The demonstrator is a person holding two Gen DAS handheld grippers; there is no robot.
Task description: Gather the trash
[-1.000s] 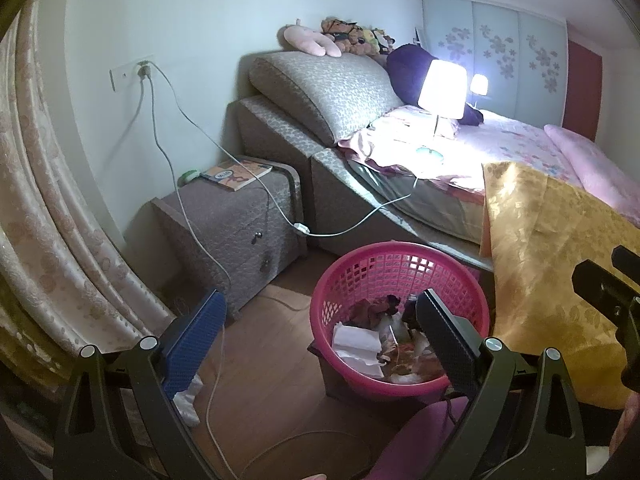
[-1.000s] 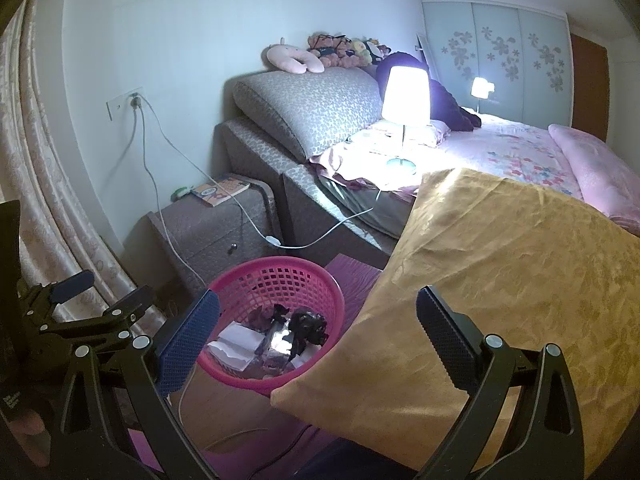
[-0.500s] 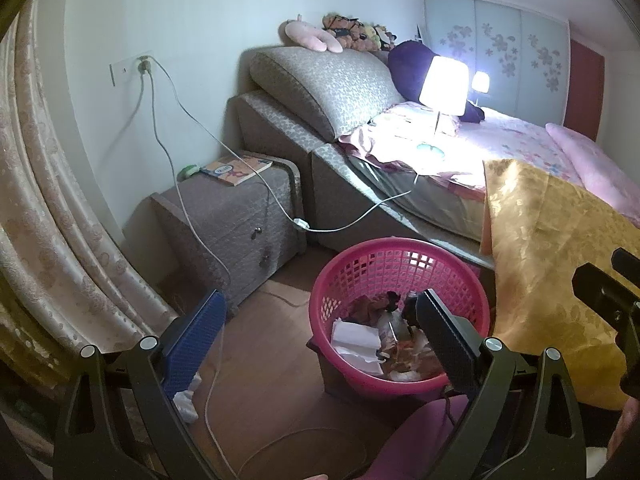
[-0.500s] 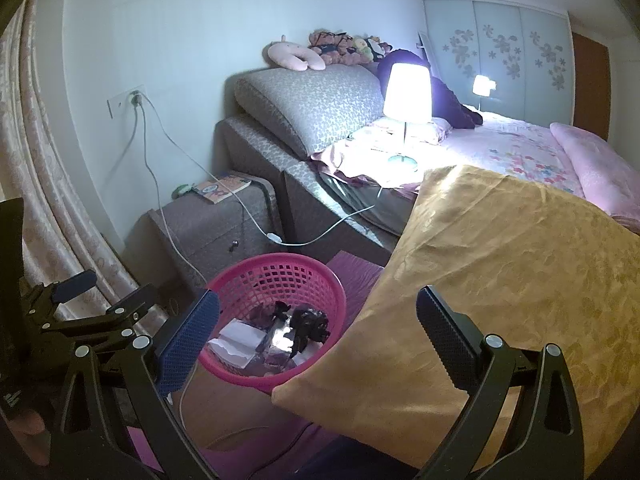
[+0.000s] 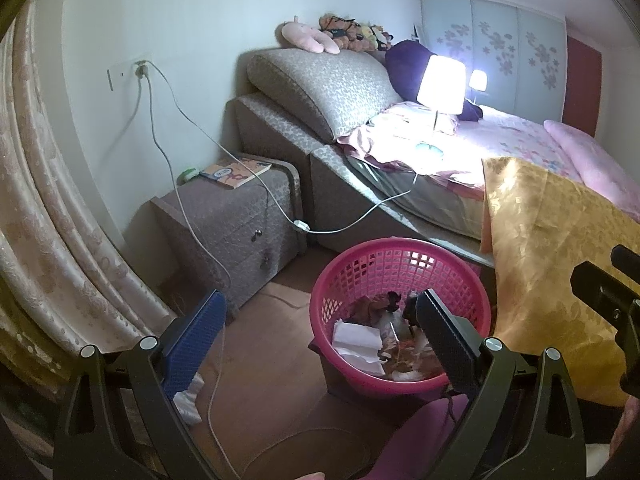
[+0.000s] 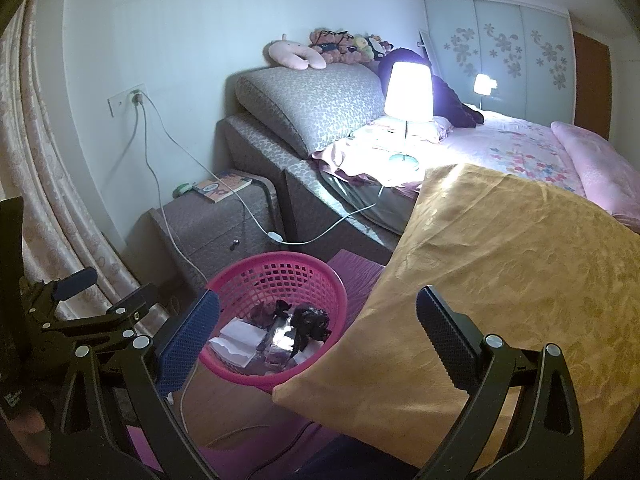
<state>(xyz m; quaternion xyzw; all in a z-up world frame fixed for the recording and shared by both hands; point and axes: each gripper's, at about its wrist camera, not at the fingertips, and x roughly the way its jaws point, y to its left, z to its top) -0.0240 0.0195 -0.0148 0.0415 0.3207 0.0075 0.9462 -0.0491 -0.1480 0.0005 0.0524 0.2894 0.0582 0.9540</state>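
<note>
Pink basket (image 5: 400, 312): part-filled with paper scraps. White wad (image 5: 188, 398) on floor: yours to collect. Both jaws spread, empty.

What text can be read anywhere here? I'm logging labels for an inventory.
None is legible.
Book on the nightstand: cover print too blurred to read.
Left tool: small white marking at the right view's lower left edge, too small to read.
Paper in the pink basket: no readable print.

Basket (image 5: 400, 252): pink lattice plastic. Pillow (image 6: 520, 272): gold, leaf-patterned. Nightstand (image 5: 232, 216) and headboard cushion (image 5: 324, 84): grey-brown, mottled print. Bedsheet (image 6: 516, 148): pink, floral. Wardrobe doors (image 6: 496, 48): pale blue with flower motifs. Curtain (image 5: 44, 216): beige, embossed.
</note>
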